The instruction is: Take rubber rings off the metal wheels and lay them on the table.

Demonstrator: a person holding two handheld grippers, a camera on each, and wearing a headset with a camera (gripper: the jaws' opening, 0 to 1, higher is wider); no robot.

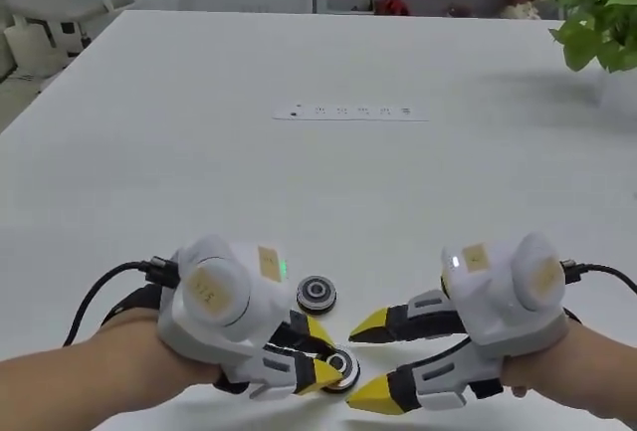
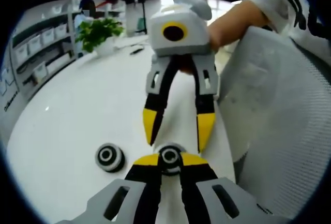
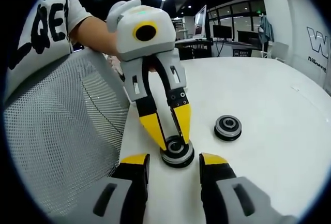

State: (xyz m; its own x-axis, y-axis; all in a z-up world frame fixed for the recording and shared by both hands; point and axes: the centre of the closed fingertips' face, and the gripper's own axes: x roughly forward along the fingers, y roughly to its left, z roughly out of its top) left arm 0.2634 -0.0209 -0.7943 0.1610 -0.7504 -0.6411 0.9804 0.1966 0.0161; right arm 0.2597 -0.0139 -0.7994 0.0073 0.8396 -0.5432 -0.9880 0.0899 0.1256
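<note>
I hold left gripper [image 1: 323, 356] jaws clamped on metal wheel [image 1: 341, 365], flat on worktop [image 1: 348, 182]. Right gripper [image 1: 370, 359] jaws spread, wheel dead ahead, just beside tips. Second wheel [image 1: 317, 293] apart.

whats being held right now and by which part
The left tongs pinch one metal wheel by its opposite sides; the right tongs stand open, holding nothing.
</note>
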